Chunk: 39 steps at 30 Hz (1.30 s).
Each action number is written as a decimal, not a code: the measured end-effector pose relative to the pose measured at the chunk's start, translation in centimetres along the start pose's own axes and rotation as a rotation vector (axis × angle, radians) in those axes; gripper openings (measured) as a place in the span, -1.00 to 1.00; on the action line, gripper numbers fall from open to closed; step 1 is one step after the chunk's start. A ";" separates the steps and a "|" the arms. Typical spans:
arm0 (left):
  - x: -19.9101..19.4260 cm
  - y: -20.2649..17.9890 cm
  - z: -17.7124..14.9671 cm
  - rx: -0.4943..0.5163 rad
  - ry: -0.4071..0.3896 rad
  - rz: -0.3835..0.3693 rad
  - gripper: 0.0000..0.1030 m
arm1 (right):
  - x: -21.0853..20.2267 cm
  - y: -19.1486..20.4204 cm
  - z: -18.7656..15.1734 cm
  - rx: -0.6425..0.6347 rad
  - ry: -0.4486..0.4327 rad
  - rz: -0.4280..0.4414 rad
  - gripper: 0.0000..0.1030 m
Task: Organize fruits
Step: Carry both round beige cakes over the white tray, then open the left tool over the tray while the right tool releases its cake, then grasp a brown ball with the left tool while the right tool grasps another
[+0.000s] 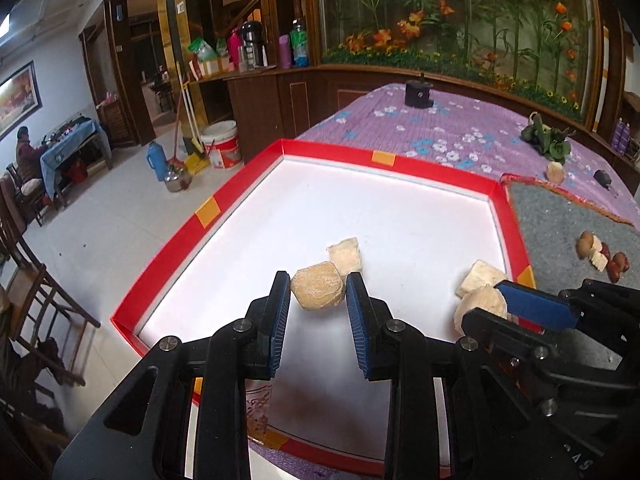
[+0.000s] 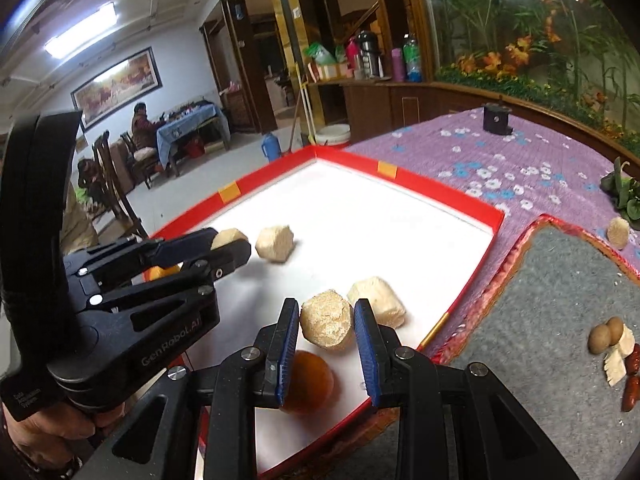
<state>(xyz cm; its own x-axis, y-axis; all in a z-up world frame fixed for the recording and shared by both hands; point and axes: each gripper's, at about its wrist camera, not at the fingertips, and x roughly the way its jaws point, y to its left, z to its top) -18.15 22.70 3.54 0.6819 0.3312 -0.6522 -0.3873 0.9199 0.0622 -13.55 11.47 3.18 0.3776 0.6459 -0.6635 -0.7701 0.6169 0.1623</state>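
Left tongs clamped on a tan lump, right tongs clamped on another lump, both over the white, red-rimmed tray. Purple flowered tabletop beneath, grey mat alongside. Beyond, pale floor, wooden cabinets, flower mural.

Red-walled tray with white floor and orange tape patches; tan chunks inside. Purple tablecloth printed with white and blue flowers. Grey mat, red-edged.
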 end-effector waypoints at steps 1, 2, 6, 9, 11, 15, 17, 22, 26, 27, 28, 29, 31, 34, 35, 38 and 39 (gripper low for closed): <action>0.2 -0.1 0.0 0.000 0.009 0.004 -0.45 | 0.2 0.0 -0.1 0.000 0.004 0.000 -0.47; 0.5 -0.1 -0.1 0.000 0.020 0.012 -0.44 | 0.2 -0.1 -0.1 0.003 0.004 0.005 -0.46; 0.8 -0.3 -0.2 0.000 0.042 0.024 -0.32 | 0.0 -0.2 -0.2 0.009 0.003 0.025 -0.35; 0.5 -0.4 -0.1 0.000 0.039 0.036 -0.04 | -0.4 -0.5 -0.2 0.020 -0.003 0.033 -0.31; 0.0 -0.6 0.0 0.010 0.021 0.042 -0.04 | -1.0 -0.9 -0.3 0.030 -0.020 0.017 -0.30; -1.3 -1.9 0.5 0.048 -0.008 0.011 0.08 | -3.2 -2.8 -0.3 0.074 -0.064 -0.001 -0.30; -1.7 -2.8 0.6 0.069 -0.016 -0.016 0.09 | -4.7 -4.5 -0.8 0.104 -0.082 -0.025 -0.30; -3.4 -6.4 0.8 0.156 -0.031 -0.105 0.09 | -8.8 -9.8 -3.1 0.195 -0.086 -0.104 -0.30; -4.1 -9.5 0.8 0.209 -0.022 -0.192 0.09 | -12.3 -14.6 -6.1 0.275 -0.062 -0.203 -0.30; -4.2 -10.3 0.8 0.224 -0.018 -0.211 0.09 | -12.9 -15.4 -6.7 0.291 -0.059 -0.216 -0.30; -4.3 -11.3 0.7 0.247 -0.013 -0.233 0.09 | -13.5 -16.5 -7.3 0.314 -0.048 -0.224 -0.30; -4.4 -12.0 0.6 0.263 -0.010 -0.245 0.09 | -13.9 -17.2 -7.8 0.330 -0.037 -0.223 -0.30; -4.5 -13.5 0.7 0.296 -0.006 -0.267 0.09 | -14.5 -18.6 -8.6 0.361 -0.017 -0.217 -0.30; -4.5 -15.2 1.0 0.331 -0.006 -0.281 0.09 | -14.8 -19.9 -8.9 0.386 -0.006 -0.219 -0.29; -4.4 -15.6 1.2 0.338 -0.005 -0.279 0.09 | -14.8 -20.4 -8.8 0.400 -0.006 -0.229 -0.29; -4.2 -16.5 1.6 0.348 -0.001 -0.293 0.09 | -14.5 -21.4 -8.4 0.423 -0.012 -0.236 -0.29; -4.1 -16.7 1.7 0.355 0.000 -0.298 0.09 | -14.3 -22.0 -8.1 0.440 -0.014 -0.233 -0.29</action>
<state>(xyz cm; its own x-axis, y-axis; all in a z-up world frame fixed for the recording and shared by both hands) -13.40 6.36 6.47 0.7310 0.0412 -0.6811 0.0623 0.9900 0.1268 -6.18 -15.00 3.14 0.5234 0.4723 -0.7092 -0.3752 0.8750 0.3058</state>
